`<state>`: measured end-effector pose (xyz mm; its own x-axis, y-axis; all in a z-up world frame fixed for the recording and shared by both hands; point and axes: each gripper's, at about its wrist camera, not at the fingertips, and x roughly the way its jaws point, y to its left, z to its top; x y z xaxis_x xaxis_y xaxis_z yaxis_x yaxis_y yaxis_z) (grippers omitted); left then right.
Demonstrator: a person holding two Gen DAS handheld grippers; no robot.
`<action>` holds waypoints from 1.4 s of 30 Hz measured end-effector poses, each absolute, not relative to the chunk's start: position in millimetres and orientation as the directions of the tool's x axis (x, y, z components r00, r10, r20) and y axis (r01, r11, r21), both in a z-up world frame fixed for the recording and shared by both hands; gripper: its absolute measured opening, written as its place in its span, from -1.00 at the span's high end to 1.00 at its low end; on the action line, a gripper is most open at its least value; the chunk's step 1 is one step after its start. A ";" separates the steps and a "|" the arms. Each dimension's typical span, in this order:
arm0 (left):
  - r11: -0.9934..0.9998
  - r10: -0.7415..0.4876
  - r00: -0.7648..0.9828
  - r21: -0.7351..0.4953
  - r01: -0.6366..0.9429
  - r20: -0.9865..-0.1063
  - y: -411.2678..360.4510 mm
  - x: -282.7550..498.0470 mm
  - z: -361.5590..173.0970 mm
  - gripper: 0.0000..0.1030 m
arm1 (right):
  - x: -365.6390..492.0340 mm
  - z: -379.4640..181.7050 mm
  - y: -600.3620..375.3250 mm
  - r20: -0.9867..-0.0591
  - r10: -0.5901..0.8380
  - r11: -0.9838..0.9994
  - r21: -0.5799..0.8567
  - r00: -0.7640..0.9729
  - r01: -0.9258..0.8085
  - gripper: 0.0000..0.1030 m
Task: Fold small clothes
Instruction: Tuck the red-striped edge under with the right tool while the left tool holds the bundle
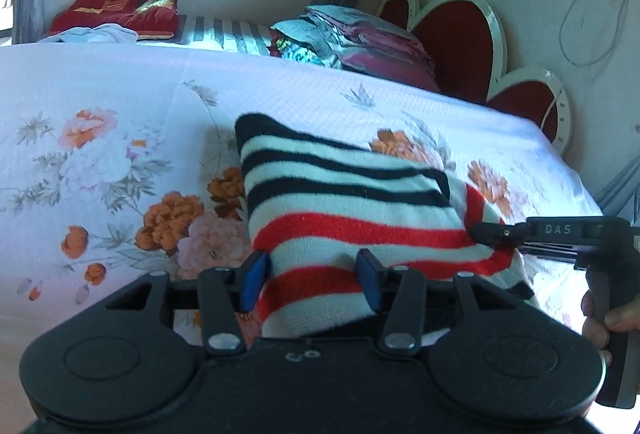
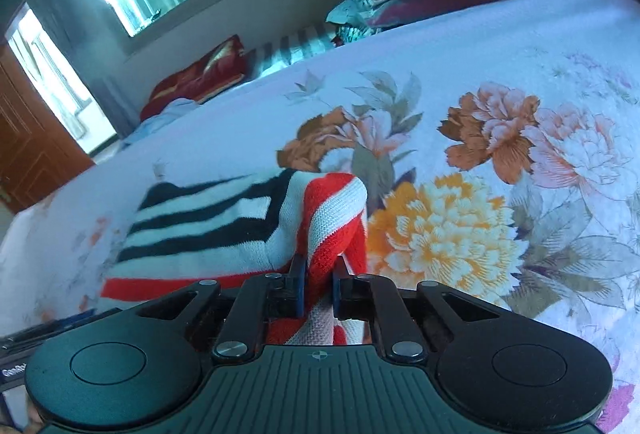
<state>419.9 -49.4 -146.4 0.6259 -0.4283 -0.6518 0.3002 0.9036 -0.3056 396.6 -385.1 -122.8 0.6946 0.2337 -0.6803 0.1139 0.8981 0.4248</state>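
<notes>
A small knit garment (image 1: 344, 210) with black, white and red stripes lies partly folded on the floral bedsheet (image 1: 100, 154). My left gripper (image 1: 312, 278) is open; its blue pads straddle the garment's near red-striped edge. My right gripper (image 2: 318, 284) is shut on a bunched red-and-white fold of the garment (image 2: 332, 218); it also shows in the left wrist view (image 1: 486, 232), pinching the garment's right edge. The garment's black-striped part (image 2: 200, 218) lies flat to the left in the right wrist view.
A stack of folded clothes (image 1: 360, 38) sits at the bed's far side near the red heart-shaped headboard (image 1: 456, 34). A red cushion (image 1: 120, 12) and a pale cloth (image 1: 96, 34) lie far left. A window and curtains stand behind.
</notes>
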 end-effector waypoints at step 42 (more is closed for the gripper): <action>0.900 -0.426 0.631 -0.376 0.222 -0.648 -26.5 388.7 -146.9 -0.18 | 343.1 -118.5 -392.1 -0.653 0.326 0.836 0.537 0.684 0.114 0.55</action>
